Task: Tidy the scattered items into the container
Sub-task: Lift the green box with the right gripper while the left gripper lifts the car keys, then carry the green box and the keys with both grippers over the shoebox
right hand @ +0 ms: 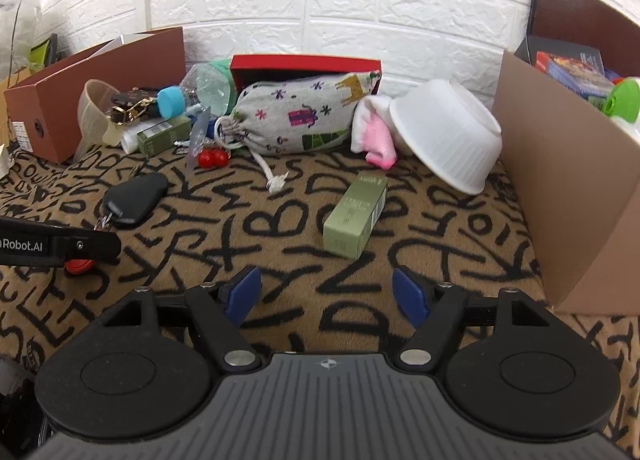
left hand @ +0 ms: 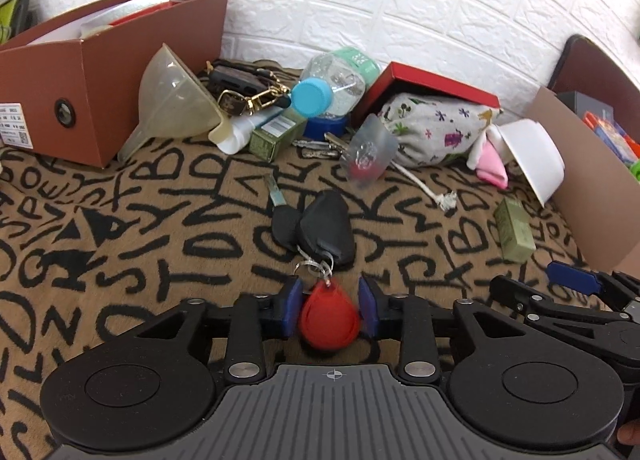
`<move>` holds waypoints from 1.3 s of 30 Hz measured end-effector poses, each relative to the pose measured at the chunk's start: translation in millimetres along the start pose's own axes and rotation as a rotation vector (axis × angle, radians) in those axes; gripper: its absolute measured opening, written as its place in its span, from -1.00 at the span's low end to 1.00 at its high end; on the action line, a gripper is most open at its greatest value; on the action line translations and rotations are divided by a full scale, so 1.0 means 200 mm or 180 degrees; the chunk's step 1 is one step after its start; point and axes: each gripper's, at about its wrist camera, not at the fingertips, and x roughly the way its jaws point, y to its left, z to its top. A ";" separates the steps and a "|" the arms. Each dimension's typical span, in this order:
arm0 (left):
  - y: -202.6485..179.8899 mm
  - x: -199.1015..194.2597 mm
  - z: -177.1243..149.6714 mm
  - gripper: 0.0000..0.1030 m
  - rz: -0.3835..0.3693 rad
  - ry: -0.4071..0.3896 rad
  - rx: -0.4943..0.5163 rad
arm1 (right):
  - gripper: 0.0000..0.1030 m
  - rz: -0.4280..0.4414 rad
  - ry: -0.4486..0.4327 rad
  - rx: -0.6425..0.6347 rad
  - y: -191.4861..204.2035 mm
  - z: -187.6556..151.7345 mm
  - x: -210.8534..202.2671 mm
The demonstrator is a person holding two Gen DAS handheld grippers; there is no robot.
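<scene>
The left gripper point(left hand: 330, 310) is standing partly open around the red key fob point(left hand: 329, 314), its pads not visibly pressing it (the black car key point(left hand: 326, 225) lying just ahead). The right gripper point(right hand: 327, 294) is gaping wide and empty, the green box point(right hand: 356, 215) lying just ahead, the cardboard container point(right hand: 568, 195) sitting to its right.

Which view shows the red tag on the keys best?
The left wrist view: the red tag lies whole between the left gripper's pads, ringed to the black keys. The right wrist view shows only a red sliver under that gripper's finger.
</scene>
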 end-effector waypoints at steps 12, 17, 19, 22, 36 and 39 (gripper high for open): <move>0.01 0.04 0.03 -0.64 0.0038 0.0011 0.0032 | 0.39 -0.0104 0.0034 0.0060 -0.03 0.10 0.16; -0.02 0.05 0.03 -0.80 0.0094 0.0004 0.0156 | -0.10 -0.0079 -0.0010 0.0135 -0.03 0.09 0.17; -0.02 0.04 0.03 -0.82 0.0030 -0.0004 0.0097 | -0.45 -0.0011 0.0003 0.0122 -0.02 0.10 0.15; -0.04 -0.01 0.01 -0.84 -0.0048 -0.0065 0.0083 | -0.51 0.0194 0.0067 0.0114 -0.01 0.09 0.10; -0.07 -0.35 0.05 -1.00 -0.0209 -0.0534 0.0104 | -0.51 0.0931 -0.0055 0.0133 0.12 0.07 -0.19; -0.05 -0.39 0.07 -0.99 -0.0136 -0.0579 0.0103 | -0.51 0.0951 -0.0111 0.0092 0.14 0.08 -0.23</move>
